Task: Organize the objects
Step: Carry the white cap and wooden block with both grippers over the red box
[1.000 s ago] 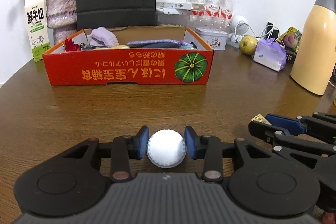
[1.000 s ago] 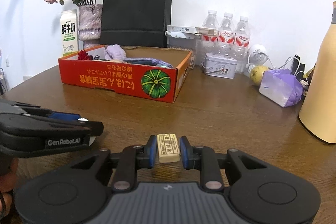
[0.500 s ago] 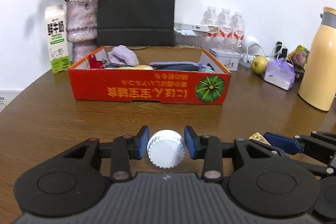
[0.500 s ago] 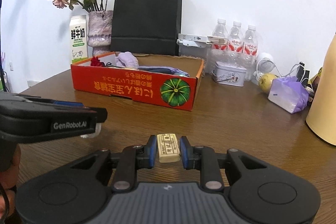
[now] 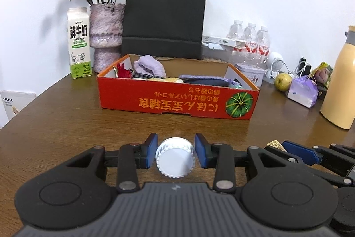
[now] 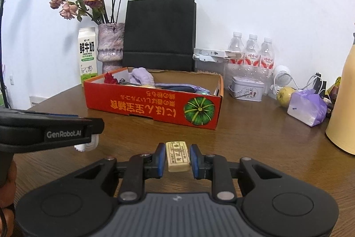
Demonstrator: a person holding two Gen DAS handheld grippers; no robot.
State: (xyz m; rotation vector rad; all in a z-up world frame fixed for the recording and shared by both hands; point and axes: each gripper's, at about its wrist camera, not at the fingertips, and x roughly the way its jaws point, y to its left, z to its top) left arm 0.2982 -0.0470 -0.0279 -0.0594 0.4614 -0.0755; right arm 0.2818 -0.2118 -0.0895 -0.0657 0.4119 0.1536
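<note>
My left gripper (image 5: pixel 176 153) is shut on a white ribbed cap (image 5: pixel 175 158) and holds it above the brown table, in front of the red cardboard box (image 5: pixel 177 101). My right gripper (image 6: pixel 178 158) is shut on a cream eraser (image 6: pixel 178 156), also held above the table in front of the box (image 6: pixel 153 107). The box holds a purple cloth (image 5: pixel 149 66), a red item and dark things. The left gripper shows at the left of the right wrist view (image 6: pixel 51 132); the right gripper shows at the right of the left wrist view (image 5: pixel 310 157).
Behind the box stand a milk carton (image 5: pixel 79 43), a vase of dried roses (image 5: pixel 107 37) and a black paper bag (image 5: pixel 164 19). To the right are water bottles (image 5: pixel 250 41), a small tin (image 6: pixel 247 91), a pear (image 5: pixel 283 81), a purple bag (image 5: pixel 302 92) and a yellow flask (image 5: pixel 341 86).
Both grippers have risen and tilted up with their objects still held. The box now looks farther away and lower in both views.
</note>
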